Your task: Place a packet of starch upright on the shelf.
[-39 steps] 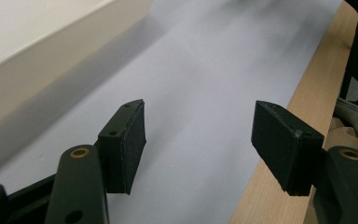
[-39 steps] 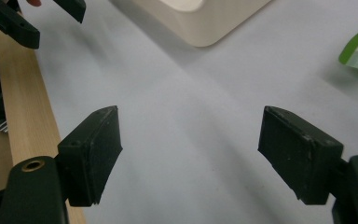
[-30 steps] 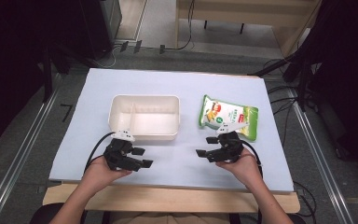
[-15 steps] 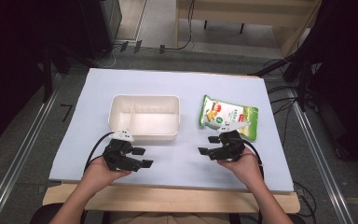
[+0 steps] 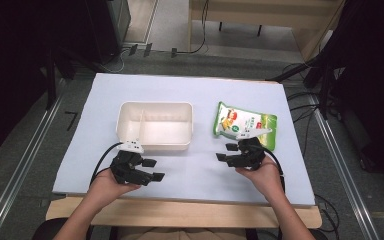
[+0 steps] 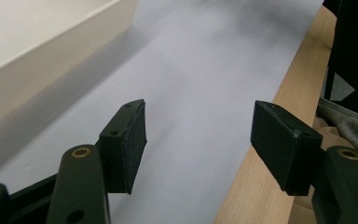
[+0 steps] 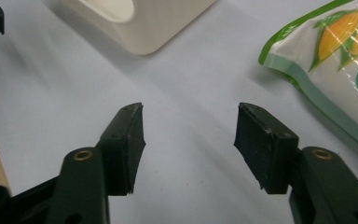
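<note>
The snack bag (image 5: 246,124) is green and white with corn pictures, lying flat on the table (image 5: 200,90), right of the cream box (image 5: 155,125). The left gripper (image 5: 150,170) and right gripper (image 5: 225,152) have jaws spread wide, holding nothing.

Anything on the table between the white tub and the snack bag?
Nothing: in the high view, bare sheet separates the tub from the bag.
</note>
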{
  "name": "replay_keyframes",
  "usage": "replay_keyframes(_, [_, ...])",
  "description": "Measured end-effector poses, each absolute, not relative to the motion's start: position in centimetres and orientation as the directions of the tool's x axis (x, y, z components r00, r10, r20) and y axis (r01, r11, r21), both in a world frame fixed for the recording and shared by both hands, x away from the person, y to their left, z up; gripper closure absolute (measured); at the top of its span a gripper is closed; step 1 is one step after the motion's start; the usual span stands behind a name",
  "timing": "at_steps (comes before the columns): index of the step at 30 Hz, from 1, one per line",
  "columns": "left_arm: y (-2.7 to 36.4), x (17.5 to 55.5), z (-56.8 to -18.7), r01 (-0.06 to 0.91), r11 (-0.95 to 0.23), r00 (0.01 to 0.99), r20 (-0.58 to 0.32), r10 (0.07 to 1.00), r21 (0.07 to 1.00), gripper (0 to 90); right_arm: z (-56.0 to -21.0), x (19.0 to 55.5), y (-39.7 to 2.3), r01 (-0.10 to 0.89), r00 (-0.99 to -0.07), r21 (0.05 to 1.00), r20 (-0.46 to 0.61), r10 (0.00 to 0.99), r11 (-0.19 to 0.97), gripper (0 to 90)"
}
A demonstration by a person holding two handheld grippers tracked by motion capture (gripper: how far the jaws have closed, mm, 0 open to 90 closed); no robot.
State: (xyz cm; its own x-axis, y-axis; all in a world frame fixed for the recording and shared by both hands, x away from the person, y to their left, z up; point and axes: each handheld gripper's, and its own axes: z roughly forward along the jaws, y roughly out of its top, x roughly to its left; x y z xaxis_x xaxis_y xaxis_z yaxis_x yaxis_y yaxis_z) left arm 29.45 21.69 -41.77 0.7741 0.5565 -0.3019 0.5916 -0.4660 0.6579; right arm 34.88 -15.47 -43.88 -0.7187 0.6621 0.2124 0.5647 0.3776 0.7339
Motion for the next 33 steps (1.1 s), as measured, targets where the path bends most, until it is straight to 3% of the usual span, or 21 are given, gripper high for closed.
replay_keyframes(5, [21.8, 29.4, -41.7, 0.594, -0.456, 0.768, -0.299, 0.566, 0.663, 36.5, -44.1, 36.4, -15.6, 0.592, -0.681, 0.714, 0.196, 0.705, 0.373, 58.4])
replay_keyframes(6, [21.8, 29.4, -41.8, 0.594, -0.460, 0.767, -0.294, 0.570, 0.660, 36.6, -44.4, 37.4, -15.6, 0.627, -0.648, 0.700, 0.222, 0.729, 0.343, 66.5])
replay_keyframes(7, [21.8, 29.4, -41.8, 0.594, -0.460, 0.767, -0.294, 0.570, 0.660, 36.6, -44.4, 37.4, -15.6, 0.627, -0.648, 0.700, 0.222, 0.729, 0.343, 66.5])
replay_keyframes(10, [21.7, 29.2, -41.8, 0.587, -0.464, 0.772, -0.287, 0.567, 0.664, 36.6, -45.0, 38.7, -15.5, 0.651, -0.632, 0.678, 0.235, 0.739, 0.342, 80.4])
replay_keyframes(12, [21.7, 29.1, -41.7, 0.583, -0.466, 0.775, -0.283, 0.566, 0.666, 36.6, -45.1, 39.1, -15.5, 0.662, -0.624, 0.672, 0.248, 0.741, 0.332, 82.5])
replay_keyframes(13, [21.7, 29.1, -41.8, 0.584, -0.466, 0.774, -0.284, 0.565, 0.665, 36.5, -45.4, 39.6, -15.5, 0.667, -0.616, 0.673, 0.256, 0.745, 0.320, 87.8])
replay_keyframes(21, [22.0, 29.1, -41.9, 0.587, -0.461, 0.770, -0.284, 0.571, 0.666, 36.6, -47.0, 41.4, -16.3, 0.712, -0.556, 0.621, 0.215, 0.803, 0.327, 90.0])
replay_keyframes(33, [21.8, 29.0, -41.8, 0.582, -0.460, 0.775, -0.285, 0.564, 0.670, 36.6, -47.2, 42.1, -19.0, 0.742, -0.495, 0.617, 0.237, 0.836, 0.264, 90.0])
